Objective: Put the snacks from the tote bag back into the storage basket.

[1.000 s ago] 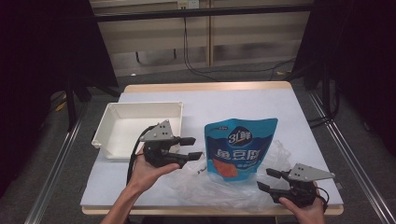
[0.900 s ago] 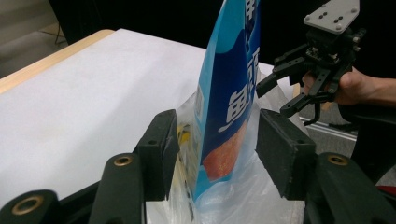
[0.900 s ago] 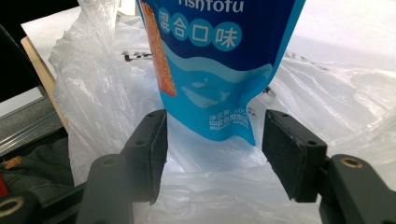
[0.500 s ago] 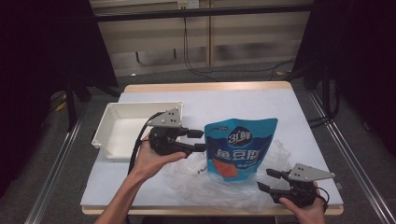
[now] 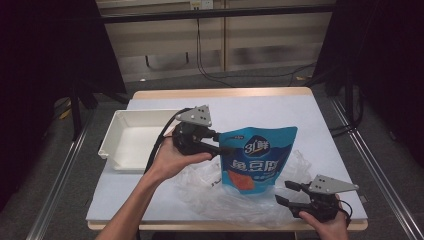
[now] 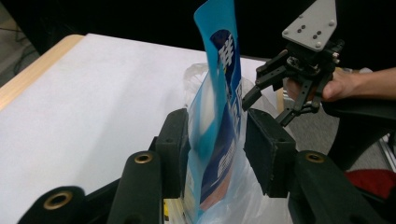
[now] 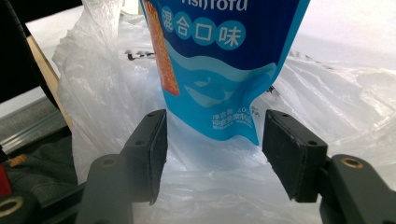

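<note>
Blue pouch (image 5: 256, 159): stands upright near the table's middle, its lower part inside the clear plastic bag (image 5: 240, 197); fish tofu print faces the person.
Left gripper (image 5: 220, 143): at 9 o'clock of the pouch, level with its upper half, pointing toward 3 o'clock.
Left grip (image 6: 219, 140): the jaws have just been closing with the pouch's edge between them; one pad touches the film, the other shows a narrow gap, so not clamped.
Right gripper (image 5: 286, 192): at 5 o'clock of the pouch, low by the near table edge.
Right grip (image 7: 212, 140): jaws stand apart, holding nothing; the pouch's bottom corner and bag film lie just beyond them.
White tray (image 5: 131, 145): at 9 o'clock, behind the left hand.
</note>
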